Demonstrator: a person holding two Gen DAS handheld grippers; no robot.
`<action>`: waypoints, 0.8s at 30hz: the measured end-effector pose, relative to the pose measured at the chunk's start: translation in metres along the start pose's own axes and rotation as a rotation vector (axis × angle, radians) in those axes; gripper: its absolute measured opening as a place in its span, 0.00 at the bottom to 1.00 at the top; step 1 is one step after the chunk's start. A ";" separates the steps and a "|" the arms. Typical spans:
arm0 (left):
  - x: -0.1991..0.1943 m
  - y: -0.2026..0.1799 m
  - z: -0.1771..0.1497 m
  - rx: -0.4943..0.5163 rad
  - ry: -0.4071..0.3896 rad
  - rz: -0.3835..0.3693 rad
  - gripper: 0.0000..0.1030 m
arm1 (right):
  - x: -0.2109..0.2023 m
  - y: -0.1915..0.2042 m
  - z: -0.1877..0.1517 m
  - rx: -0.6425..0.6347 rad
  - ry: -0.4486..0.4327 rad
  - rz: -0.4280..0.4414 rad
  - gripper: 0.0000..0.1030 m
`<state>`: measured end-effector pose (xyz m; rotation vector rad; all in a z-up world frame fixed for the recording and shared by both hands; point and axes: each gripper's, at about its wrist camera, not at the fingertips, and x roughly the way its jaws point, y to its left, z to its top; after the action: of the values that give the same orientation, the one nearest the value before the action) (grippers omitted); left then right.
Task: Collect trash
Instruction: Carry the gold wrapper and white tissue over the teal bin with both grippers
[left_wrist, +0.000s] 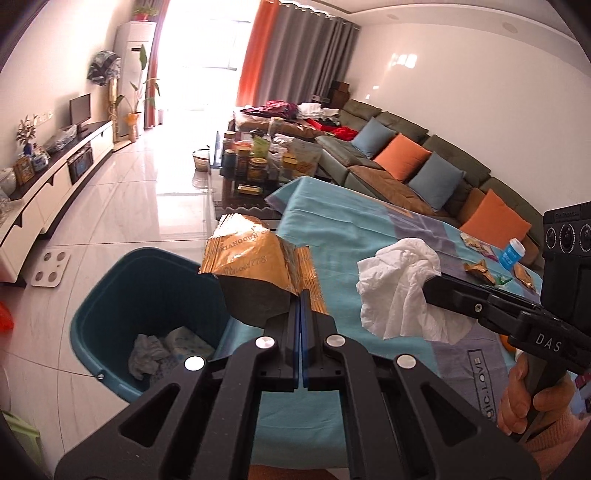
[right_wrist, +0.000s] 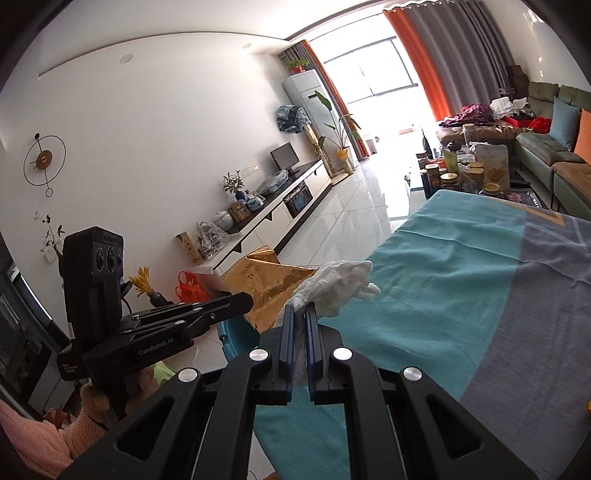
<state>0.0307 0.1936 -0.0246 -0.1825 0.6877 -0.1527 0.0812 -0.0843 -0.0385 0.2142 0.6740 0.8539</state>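
Observation:
My left gripper (left_wrist: 300, 295) is shut on a gold foil bag (left_wrist: 255, 258) and holds it in the air by the table's edge, beside the blue trash bin (left_wrist: 122, 295). The bin holds crumpled wrappers (left_wrist: 162, 350). My right gripper (right_wrist: 300, 310) is shut on a crumpled white tissue (right_wrist: 332, 284) and holds it above the blue tablecloth (right_wrist: 461, 277). In the left wrist view the tissue (left_wrist: 399, 284) hangs from the right gripper (left_wrist: 428, 288). In the right wrist view the gold bag (right_wrist: 269, 288) sits in the left gripper (right_wrist: 247, 301).
More wrappers (left_wrist: 480, 271) and a blue-lidded cup (left_wrist: 511, 253) lie at the table's far right. A cluttered coffee table (left_wrist: 258, 162) stands beyond, a sofa (left_wrist: 424, 166) at right, a TV cabinet (left_wrist: 55, 173) at left. A white floor scale (left_wrist: 50, 267) lies near the bin.

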 end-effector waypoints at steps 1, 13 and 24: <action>-0.003 0.008 0.000 -0.008 -0.003 0.010 0.01 | 0.005 0.003 0.001 -0.005 0.009 0.007 0.05; -0.016 0.084 -0.004 -0.117 -0.004 0.122 0.01 | 0.065 0.039 0.013 -0.059 0.095 0.081 0.05; -0.003 0.123 -0.019 -0.170 0.026 0.169 0.01 | 0.114 0.051 0.012 -0.073 0.188 0.079 0.05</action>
<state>0.0260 0.3116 -0.0642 -0.2840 0.7388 0.0661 0.1099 0.0360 -0.0603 0.0959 0.8124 0.9807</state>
